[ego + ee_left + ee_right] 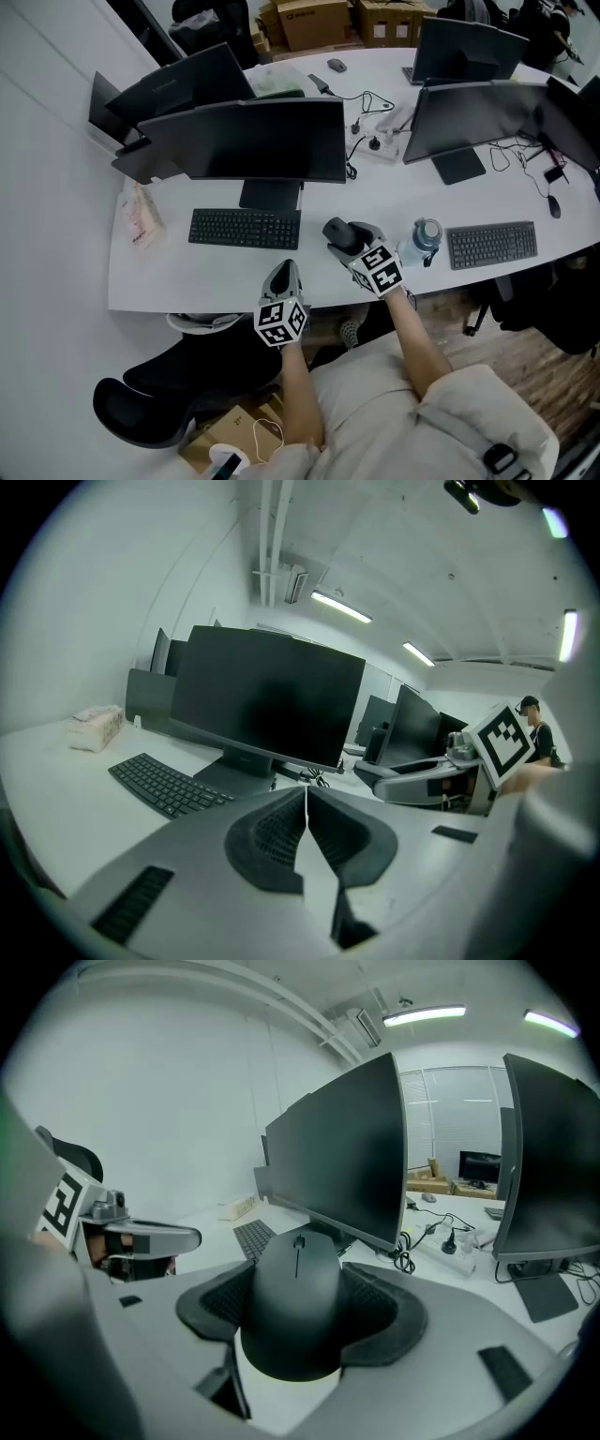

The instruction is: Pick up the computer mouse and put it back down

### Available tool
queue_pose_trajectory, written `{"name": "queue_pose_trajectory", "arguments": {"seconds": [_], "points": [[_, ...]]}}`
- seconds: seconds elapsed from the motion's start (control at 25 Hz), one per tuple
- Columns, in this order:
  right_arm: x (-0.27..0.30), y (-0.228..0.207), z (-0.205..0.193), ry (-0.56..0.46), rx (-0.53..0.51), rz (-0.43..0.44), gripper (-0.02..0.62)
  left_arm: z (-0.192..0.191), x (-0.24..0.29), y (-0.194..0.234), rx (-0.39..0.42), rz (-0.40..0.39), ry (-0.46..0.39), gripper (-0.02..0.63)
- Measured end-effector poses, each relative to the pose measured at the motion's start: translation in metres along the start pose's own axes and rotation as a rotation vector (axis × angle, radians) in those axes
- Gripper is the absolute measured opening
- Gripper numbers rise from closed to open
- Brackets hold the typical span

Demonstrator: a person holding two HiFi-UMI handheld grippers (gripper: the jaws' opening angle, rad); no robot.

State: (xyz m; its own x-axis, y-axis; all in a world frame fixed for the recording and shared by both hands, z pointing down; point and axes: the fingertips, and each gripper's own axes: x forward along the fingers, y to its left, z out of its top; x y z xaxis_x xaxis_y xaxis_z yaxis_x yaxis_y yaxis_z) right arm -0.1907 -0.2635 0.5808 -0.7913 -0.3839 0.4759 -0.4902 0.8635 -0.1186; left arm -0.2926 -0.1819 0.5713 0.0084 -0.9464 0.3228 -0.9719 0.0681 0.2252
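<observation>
The right gripper (298, 1288) has its jaws squeezing the computer mouse (292, 1335) from both sides. The mouse sits right between the jaws. Its long way runs the same way they point, wheel end out front. It looks lifted, with the worktop (216, 272) below the jaws. The left gripper (306, 803) is nearby, jaws closed on nothing.

Computer mouse (292, 1321) is smooth matt black plastic. Pads (380, 1302) on the right gripper (343, 234) look ribbed and rubbery, with a grey plastic shell. The desk (187, 272) is smooth white, and the monitor (253, 141) screen is dark and matt.
</observation>
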Motion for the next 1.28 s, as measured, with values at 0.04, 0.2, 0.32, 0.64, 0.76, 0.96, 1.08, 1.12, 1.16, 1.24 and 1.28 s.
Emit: {"name": "queue_pose_trajectory", "arguments": {"seconds": [0.04,0.2,0.32,0.64,0.76,0.96,1.08,1.12,1.16,1.24,1.28], "points": [[-0.003,0.000,0.002,-0.001,-0.006,0.003,0.298,0.000,-0.001,0.000,0.000,0.002,-0.001,0.024],[-0.013,-0.001,0.014,-0.010,-0.032,0.013,0.299,0.002,-0.004,0.000,0.001,0.012,-0.007,0.025],[-0.022,0.002,0.026,-0.027,-0.038,0.027,0.299,0.006,-0.005,-0.001,-0.002,0.016,-0.020,0.023],[-0.049,0.000,0.047,-0.115,-0.008,0.034,0.299,0.012,0.001,-0.013,-0.002,-0.010,-0.045,0.025],[-0.054,0.000,0.046,-0.117,-0.009,0.028,0.299,0.012,0.004,-0.014,-0.005,-0.015,-0.044,0.025],[-0.055,-0.004,0.042,-0.113,0.005,0.024,0.299,0.011,0.007,-0.020,0.001,-0.027,-0.038,0.024],[-0.053,-0.003,0.040,-0.111,0.010,0.025,0.299,0.011,0.007,-0.020,0.001,-0.031,-0.036,0.025],[-0.052,-0.002,0.040,-0.110,0.010,0.027,0.299,0.011,0.007,-0.020,0.001,-0.032,-0.038,0.025],[-0.051,-0.002,0.040,-0.108,0.009,0.029,0.299,0.011,0.007,-0.020,0.001,-0.032,-0.038,0.025],[-0.049,-0.002,0.039,-0.105,0.008,0.031,0.299,0.011,0.007,-0.020,0.004,-0.033,-0.036,0.025],[-0.048,-0.002,0.039,-0.104,0.008,0.032,0.299,0.010,0.007,-0.020,0.005,-0.033,-0.035,0.025]]}}
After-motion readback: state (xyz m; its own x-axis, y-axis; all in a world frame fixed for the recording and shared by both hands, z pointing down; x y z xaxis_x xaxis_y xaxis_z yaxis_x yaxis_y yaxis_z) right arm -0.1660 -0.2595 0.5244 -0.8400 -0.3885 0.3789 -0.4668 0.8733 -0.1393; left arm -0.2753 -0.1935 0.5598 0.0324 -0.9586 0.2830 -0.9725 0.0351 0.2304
